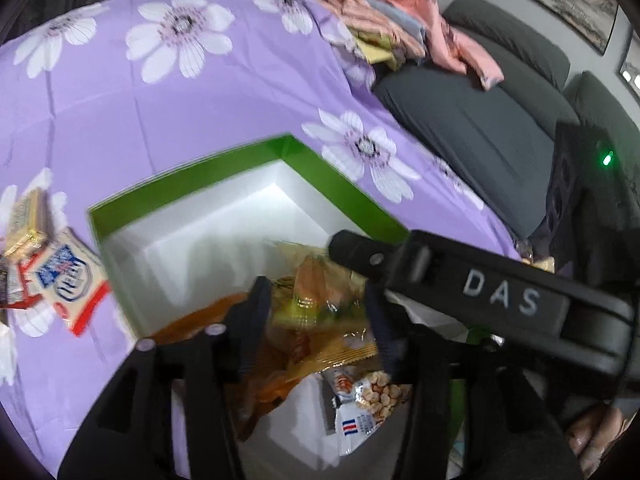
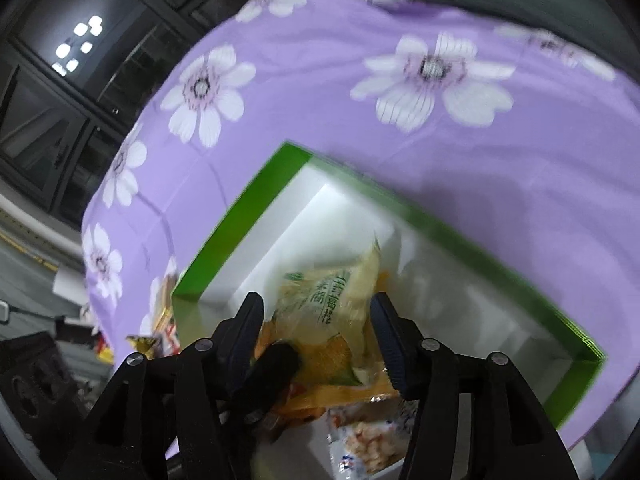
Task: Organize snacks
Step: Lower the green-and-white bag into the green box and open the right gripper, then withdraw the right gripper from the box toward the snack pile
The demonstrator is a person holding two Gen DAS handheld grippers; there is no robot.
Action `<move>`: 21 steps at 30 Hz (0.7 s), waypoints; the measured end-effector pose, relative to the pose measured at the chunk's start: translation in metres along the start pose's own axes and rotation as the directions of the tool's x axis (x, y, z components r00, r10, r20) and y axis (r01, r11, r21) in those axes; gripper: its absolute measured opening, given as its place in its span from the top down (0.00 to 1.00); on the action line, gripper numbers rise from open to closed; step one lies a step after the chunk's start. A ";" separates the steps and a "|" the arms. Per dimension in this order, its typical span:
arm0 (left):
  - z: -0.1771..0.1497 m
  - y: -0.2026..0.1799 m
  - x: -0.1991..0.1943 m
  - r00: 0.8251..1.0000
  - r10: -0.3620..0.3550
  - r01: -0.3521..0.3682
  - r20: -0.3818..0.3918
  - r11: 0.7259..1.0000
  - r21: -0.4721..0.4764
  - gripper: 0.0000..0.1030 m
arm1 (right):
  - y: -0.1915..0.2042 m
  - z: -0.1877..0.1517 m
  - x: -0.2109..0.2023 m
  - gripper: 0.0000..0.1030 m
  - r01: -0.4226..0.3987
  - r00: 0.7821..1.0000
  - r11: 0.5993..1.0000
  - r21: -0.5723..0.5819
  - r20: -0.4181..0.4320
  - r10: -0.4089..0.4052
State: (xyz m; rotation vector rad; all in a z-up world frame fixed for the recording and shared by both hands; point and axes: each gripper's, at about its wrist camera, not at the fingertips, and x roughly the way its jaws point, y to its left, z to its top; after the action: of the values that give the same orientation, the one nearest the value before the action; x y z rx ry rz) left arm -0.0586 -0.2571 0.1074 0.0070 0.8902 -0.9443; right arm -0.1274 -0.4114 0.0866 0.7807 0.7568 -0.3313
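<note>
black fingers of both grippers, nearest the lenses, poised over the green-rimmed box (image 1: 224, 162).
left gripper (image 1: 316, 320): jaws partly apart, pads clear of the wrappers beneath; nothing gripped.
right gripper (image 2: 318, 334): jaws partly apart, straddling the yellow-green packet (image 2: 332, 316); pads appear not to press it, so it looks let go.
box contents, near corner: yellow-green packet on top, orange packets (image 1: 280, 376) beneath, peanut packet (image 1: 372, 394) at the front. far half of the white interior bare.
outstanding: blue-and-white cracker packet (image 1: 66, 276) and gold-wrapped bar (image 1: 26, 222), both on the purple floral cloth (image 1: 160, 92) left of the box, well outside it; more wrappers at that edge, too blurred to name.
judgement: task partly done; several snacks boxed, at least two left to collect.
</note>
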 end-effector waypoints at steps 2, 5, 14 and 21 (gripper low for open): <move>0.000 0.008 -0.016 0.999 0.012 -0.011 0.035 1.000 -0.021 0.40 | 0.002 0.000 -0.005 0.32 -0.018 0.999 1.000 -0.007 0.033 0.019; -0.002 0.028 -0.046 0.996 0.030 -0.025 0.085 0.998 -0.062 0.27 | 0.010 -0.001 -0.008 0.25 -0.049 0.997 0.998 -0.028 0.060 0.051; -0.027 0.097 -0.130 0.970 0.189 -0.154 0.155 0.965 -0.213 0.19 | 0.052 -0.014 -0.014 0.19 -0.095 0.985 0.982 -0.164 0.126 0.116; -0.068 0.157 -0.182 0.919 0.344 -0.243 0.191 0.878 -0.412 0.17 | 0.085 -0.030 -0.006 0.19 -0.080 0.986 0.961 -0.264 0.118 0.115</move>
State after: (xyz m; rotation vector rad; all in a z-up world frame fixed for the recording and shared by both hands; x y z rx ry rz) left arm -0.0422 -0.0087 0.1276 -0.3014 0.7878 -0.4584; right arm -0.1010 -0.3319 0.1199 0.5416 0.6186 -0.1879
